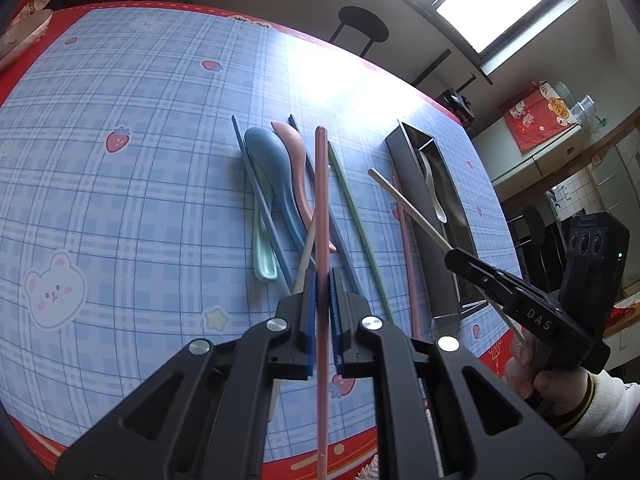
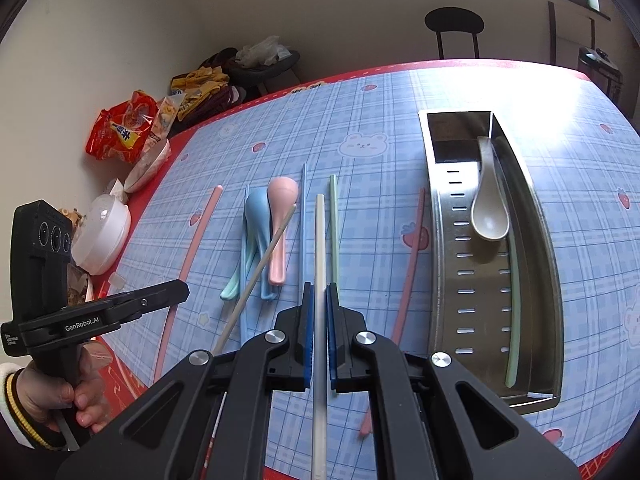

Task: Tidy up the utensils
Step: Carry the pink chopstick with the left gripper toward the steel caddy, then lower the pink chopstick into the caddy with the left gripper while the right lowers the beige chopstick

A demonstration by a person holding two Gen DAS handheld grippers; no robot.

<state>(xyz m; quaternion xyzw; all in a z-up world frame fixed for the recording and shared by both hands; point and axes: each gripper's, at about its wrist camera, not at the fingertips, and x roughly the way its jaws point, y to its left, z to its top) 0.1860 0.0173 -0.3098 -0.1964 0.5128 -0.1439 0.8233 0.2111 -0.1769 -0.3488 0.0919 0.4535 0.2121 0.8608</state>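
Left claw (image 1: 323,280) clamped on a pink chopstick (image 1: 321,184), lifted over the tabletop (image 1: 120,200). Right claw (image 2: 319,292) clamped on a white chopstick (image 2: 319,240). Spoons (image 2: 264,224) and loose chopsticks left of the metal tray (image 2: 444,240), one white spoon (image 2: 490,208) inside.

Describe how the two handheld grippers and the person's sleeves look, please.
Both the left gripper and the right gripper are matte black with blue ribbed pads and round silver screws. White lettering marks their sides. Each black handle carries three round lenses. The white knitted cuffs have dark and yellow stripes.
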